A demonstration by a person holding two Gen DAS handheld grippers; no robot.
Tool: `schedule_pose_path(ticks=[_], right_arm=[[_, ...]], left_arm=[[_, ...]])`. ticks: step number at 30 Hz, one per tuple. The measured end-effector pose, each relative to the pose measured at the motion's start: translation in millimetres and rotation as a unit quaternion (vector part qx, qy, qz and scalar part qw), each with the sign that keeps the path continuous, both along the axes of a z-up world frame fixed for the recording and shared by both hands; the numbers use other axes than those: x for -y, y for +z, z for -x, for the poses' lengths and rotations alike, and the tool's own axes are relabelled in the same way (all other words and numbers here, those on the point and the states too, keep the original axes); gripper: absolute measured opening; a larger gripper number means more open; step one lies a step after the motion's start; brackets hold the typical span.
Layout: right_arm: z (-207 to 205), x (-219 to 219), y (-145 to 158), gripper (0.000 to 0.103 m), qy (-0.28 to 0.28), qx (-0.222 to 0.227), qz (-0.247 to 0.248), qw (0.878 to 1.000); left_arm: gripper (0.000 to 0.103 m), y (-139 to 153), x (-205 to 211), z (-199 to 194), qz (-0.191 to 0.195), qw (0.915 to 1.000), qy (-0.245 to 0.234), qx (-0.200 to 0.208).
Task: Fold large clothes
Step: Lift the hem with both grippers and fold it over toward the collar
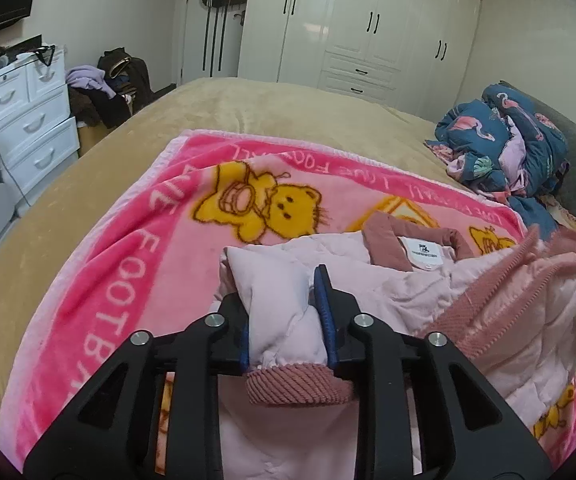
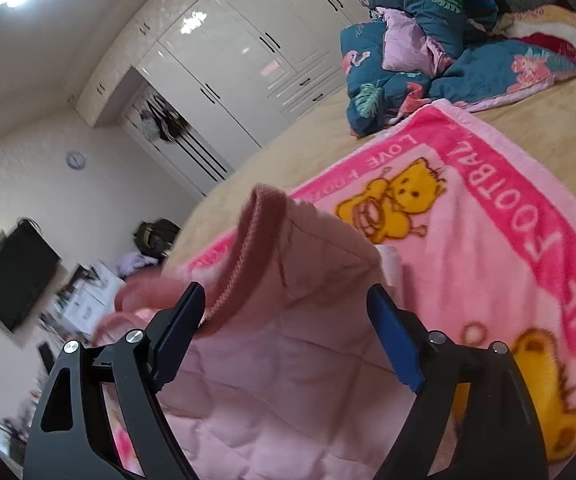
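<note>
The bright pink plush blanket (image 2: 499,216) beyond the fingers carries white border lettering: "LOVE" and "FOOTBALL". The small white neck label (image 1: 423,253) on the pale pink quilted jacket (image 1: 407,292) has print too small to read.

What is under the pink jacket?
The pink jacket lies on a pink teddy bear blanket, spread over the tan bed. The left gripper pinches one sleeve. The jacket hides the blanket's middle, so anything there cannot be seen.

Left tongs (image 1: 284,320): black angular arms, triangular cutouts, four silver screws, blue pads on inner faces. Right tongs (image 2: 288,340): same black build, silver screws, blue pad at 3 o'clock.
</note>
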State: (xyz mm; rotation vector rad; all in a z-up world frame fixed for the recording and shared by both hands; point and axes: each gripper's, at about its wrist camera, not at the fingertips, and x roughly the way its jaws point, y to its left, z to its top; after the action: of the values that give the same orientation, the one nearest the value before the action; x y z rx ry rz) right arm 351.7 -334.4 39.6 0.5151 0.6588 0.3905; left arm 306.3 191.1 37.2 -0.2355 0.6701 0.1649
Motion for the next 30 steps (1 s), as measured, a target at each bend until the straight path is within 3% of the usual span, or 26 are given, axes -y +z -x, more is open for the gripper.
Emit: schedule_pose_path(ticks=[6, 11, 12, 13, 18, 22, 25, 30], right_arm=[[-3, -17, -24, 0.094, 0.013, -0.045, 0.064, 0.997], [-2, -38, -44, 0.094, 0.033, -0.067, 0.130, 0.989], [0, -41, -45, 0.095, 0.034, -0.064, 0.144, 0.987], [1, -43, -46, 0.095, 0.034, -0.062, 0.151, 0.986], [11, -45, -44, 0.095, 0.027, -0.048, 0.177, 0.983], [16, -42, -41, 0.095, 0.015, -0.030, 0.206, 0.978], [15, -38, -44, 0.095, 0.012, -0.026, 0.226, 0.974], [15, -37, -59, 0.095, 0.030, -0.032, 0.248, 0.968]], left_arm=[[0.035, 6, 9, 4, 0.002, 0.9999, -0.008, 0.007], [0.069, 16, 15, 8, 0.012, 0.9994, -0.023, 0.023], [0.082, 20, 19, 12, -0.004, 0.9994, -0.018, 0.030], [0.086, 26, 23, 16, -0.024, 0.9989, -0.015, 0.038], [0.093, 42, 32, 32, -0.066, 0.9955, -0.028, 0.063], [0.094, 28, 18, 42, -0.079, 0.9956, -0.005, 0.052], [0.094, -7, -1, 41, -0.069, 0.9976, 0.009, 0.003], [0.094, -60, -7, 47, -0.050, 0.9967, -0.030, -0.057]])
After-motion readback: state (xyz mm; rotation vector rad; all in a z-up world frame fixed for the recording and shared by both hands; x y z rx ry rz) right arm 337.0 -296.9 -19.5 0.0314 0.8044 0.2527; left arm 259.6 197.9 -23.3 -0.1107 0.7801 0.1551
